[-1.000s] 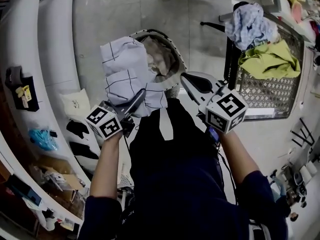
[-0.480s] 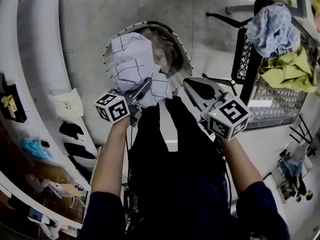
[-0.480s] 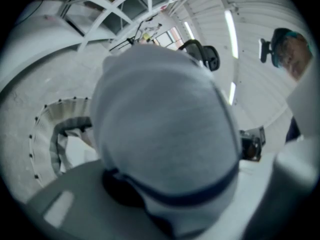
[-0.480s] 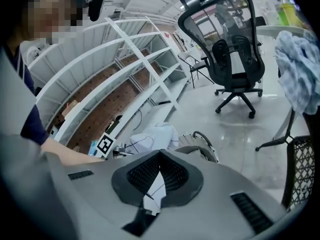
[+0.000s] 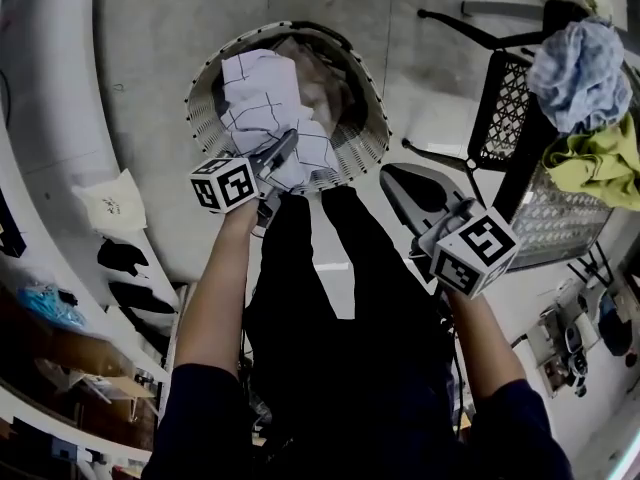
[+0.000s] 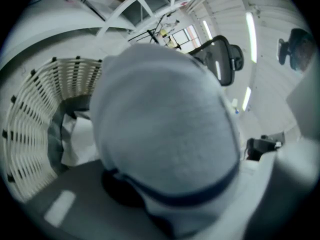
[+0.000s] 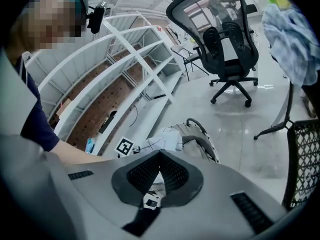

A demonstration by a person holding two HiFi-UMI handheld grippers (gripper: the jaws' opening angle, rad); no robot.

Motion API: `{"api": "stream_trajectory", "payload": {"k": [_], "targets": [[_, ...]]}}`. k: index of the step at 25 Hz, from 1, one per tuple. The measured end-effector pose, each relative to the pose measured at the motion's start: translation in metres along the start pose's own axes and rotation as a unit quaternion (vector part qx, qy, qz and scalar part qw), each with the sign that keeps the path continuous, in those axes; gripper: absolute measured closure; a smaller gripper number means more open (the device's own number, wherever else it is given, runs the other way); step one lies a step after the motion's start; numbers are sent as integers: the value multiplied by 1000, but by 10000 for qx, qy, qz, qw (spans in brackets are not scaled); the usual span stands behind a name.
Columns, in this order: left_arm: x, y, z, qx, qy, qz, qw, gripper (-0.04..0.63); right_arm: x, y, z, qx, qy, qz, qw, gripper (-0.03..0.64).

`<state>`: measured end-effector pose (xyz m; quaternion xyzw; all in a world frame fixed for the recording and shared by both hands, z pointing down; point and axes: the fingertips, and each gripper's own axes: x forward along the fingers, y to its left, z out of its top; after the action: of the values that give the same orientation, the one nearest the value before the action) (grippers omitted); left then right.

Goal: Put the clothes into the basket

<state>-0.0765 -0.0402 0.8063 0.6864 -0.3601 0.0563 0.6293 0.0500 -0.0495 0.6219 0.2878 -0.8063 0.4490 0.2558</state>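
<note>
A round white wicker basket (image 5: 205, 78) stands on the grey floor ahead of me, with beige clothes inside. My left gripper (image 5: 283, 151) is shut on a white cloth with thin dark checks (image 5: 262, 100), which hangs down into the basket's mouth. In the left gripper view this cloth (image 6: 165, 129) fills the picture and hides the jaws; the basket's wall (image 6: 30, 134) shows at the left. My right gripper (image 5: 402, 180) hovers to the right of the basket, shut and holding nothing. From the right gripper (image 7: 160, 156) view, the basket (image 7: 202, 134) and the cloth (image 7: 167, 139) lie ahead.
A black mesh cart (image 5: 510, 108) stands at the right with a blue garment (image 5: 585, 63) and a yellow-green one (image 5: 600, 163) on it. A black office chair (image 7: 225, 44) is farther off. White shelves run along the left, with a white bag (image 5: 110, 203) on the floor.
Both grippers have come down. The left one has carried the checked cloth from above the basket down into its mouth. The right one stays shut beside it.
</note>
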Motion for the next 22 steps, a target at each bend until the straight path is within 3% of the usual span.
{"api": "stream_trajectory", "payload": {"k": [4, 7, 12, 22], "targets": [[14, 29, -3, -191, 113, 363, 9991, 376, 11, -3, -6, 31, 36, 36, 10000, 609], [14, 46, -11, -358, 207, 769, 9962, 248, 15, 0, -8, 49, 75, 72, 9999, 609], [-4, 27, -6, 89, 126, 972, 9951, 244, 18, 13, 1, 147, -75, 205, 9997, 609], [-38, -19, 15, 330, -82, 783, 9964, 258, 2, 41, 17, -143, -183, 231, 9995, 609]]}}
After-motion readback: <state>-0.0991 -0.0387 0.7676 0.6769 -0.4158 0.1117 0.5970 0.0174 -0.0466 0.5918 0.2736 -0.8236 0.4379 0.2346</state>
